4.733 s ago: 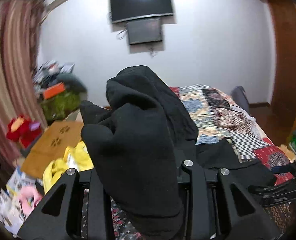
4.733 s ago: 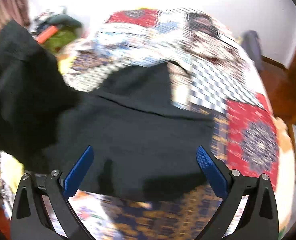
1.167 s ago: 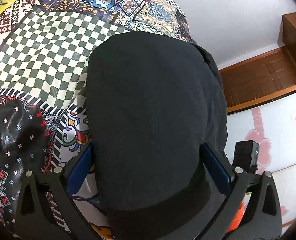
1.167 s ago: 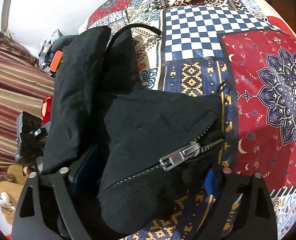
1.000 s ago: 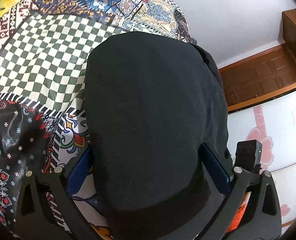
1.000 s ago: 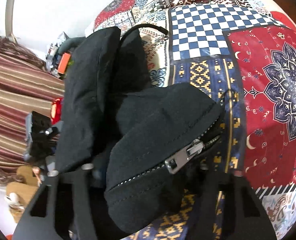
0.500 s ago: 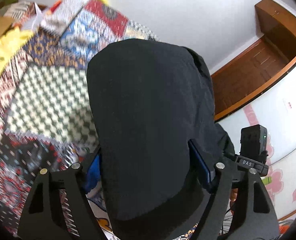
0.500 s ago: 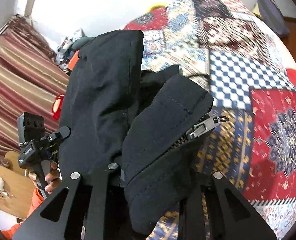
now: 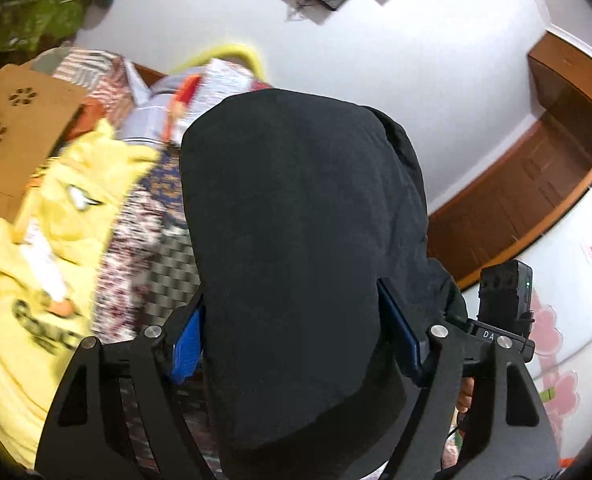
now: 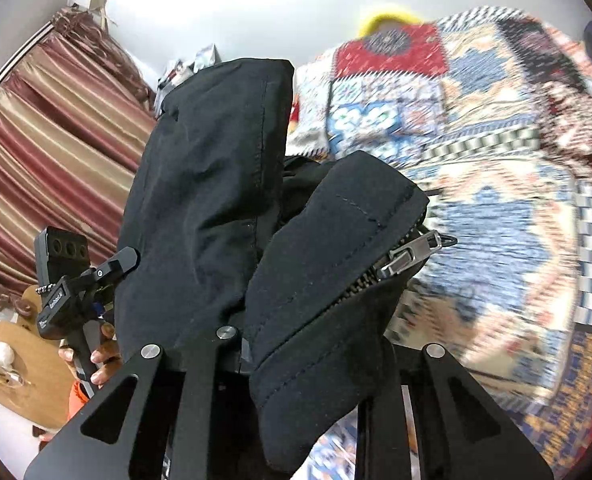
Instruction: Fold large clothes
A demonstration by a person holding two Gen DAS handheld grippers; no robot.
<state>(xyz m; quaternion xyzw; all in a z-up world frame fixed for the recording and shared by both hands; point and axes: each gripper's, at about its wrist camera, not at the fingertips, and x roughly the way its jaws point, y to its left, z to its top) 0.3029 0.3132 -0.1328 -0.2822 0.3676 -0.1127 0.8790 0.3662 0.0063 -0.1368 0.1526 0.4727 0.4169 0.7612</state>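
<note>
Left gripper (image 9: 296,336): blue-padded fingers (image 9: 187,336) were pressed against both sides of a thick bundle of the black zip-up fabric garment (image 9: 296,240), clamped on it. The bundle bulged up between the fingers and filled most of the left wrist view.

Right gripper (image 10: 304,352): black fingers were drawn close, clamped on another fold of the same garment (image 10: 328,280). The silver metal zipper pull (image 10: 410,256) stuck out on the right side of that fold.

Garment position: held up off the multicoloured patchwork bedspread (image 10: 496,160) between the two tools, no part seen resting flat on it.

Left gripper's handle and the hand holding it (image 10: 95,356) showed at the left of the right wrist view. A crumpled yellow printed garment (image 9: 35,248) lay past the bedspread's left edge, beside a brown cardboard sheet (image 9: 11,120). Both views were motion-blurred.
</note>
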